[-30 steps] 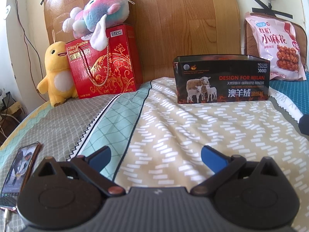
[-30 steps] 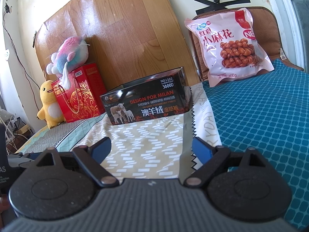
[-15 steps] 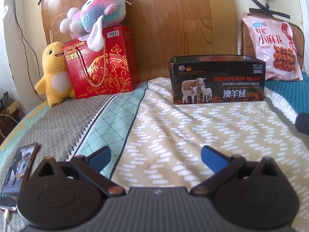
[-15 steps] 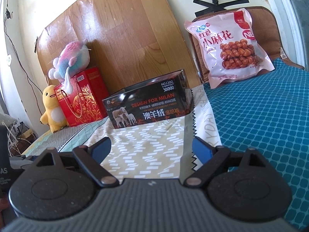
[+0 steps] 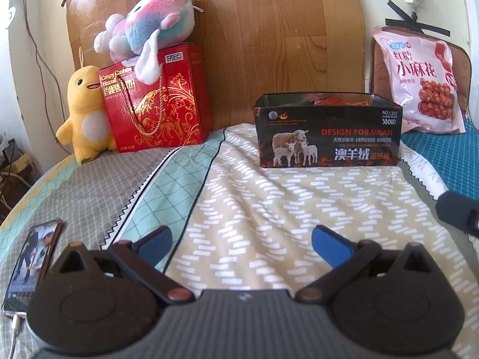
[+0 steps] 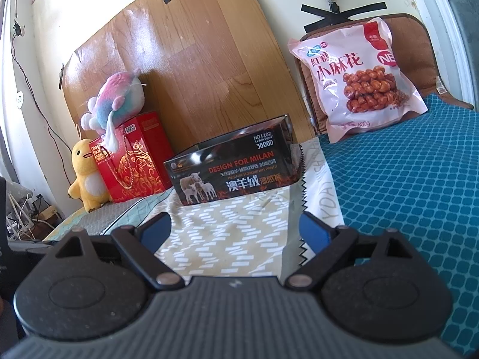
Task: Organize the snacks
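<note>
Both tongs, the left gripper (image 5: 241,237) and the right gripper (image 6: 235,229), are spread wide and hold nothing. They hang low over the bed, near us. Far off sits the black box (image 5: 327,133), open on top with snacks inside. The pink snack bag (image 6: 357,79) leans far right, probably next to go in.
</note>
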{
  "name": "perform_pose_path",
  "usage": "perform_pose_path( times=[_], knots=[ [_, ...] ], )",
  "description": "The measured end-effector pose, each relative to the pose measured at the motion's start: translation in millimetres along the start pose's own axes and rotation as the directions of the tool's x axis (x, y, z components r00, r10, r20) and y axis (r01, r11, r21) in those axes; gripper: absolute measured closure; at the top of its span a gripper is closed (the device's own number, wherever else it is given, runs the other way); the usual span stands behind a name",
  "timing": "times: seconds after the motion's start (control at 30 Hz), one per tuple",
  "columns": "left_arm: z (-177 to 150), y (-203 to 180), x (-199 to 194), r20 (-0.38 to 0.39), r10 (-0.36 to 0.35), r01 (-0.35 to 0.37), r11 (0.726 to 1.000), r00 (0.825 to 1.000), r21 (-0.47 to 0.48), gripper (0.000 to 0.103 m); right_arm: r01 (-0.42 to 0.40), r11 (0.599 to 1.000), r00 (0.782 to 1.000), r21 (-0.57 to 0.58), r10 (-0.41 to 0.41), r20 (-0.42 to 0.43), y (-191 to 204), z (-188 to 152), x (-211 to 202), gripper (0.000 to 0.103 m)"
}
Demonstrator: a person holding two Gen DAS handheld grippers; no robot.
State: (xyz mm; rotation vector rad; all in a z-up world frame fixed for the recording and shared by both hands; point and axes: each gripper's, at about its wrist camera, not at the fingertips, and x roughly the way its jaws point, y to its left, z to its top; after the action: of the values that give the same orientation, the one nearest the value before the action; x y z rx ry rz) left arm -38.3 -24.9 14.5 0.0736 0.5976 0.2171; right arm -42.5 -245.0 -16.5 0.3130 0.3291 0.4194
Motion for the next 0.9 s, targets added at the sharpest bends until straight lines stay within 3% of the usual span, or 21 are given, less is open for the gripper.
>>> perform_pose_path(
  times=[0.17,0.3,0.5,0.9],
  knots=[
    [3,-1,-10,0.036,0.03,-0.029,1.0,0.999,-0.008,0.0,0.0,1.0,1.0,0.002,0.0,0.001,0,0,0,0.009],
    [5,-4,-20,0.059,0.008,-0.009,1.0,0.998,0.003,0.0,-0.001,1.0,1.0,0.002,0.001,0.003,1,0,0,0.009],
    [7,-10,-28,0.053,-0.044,0.043,0.999,0.998,0.017,0.0,-0.002,1.0,1.0,0.005,0.002,0.005,1,0,-1,0.009],
    [11,1,-28,0.041,-0.054,0.056,0.998,0.998,-0.032,0.0,-0.001,1.0,1.0,0.003,0.001,0.003,1,0,-1,0.009]
  ],
)
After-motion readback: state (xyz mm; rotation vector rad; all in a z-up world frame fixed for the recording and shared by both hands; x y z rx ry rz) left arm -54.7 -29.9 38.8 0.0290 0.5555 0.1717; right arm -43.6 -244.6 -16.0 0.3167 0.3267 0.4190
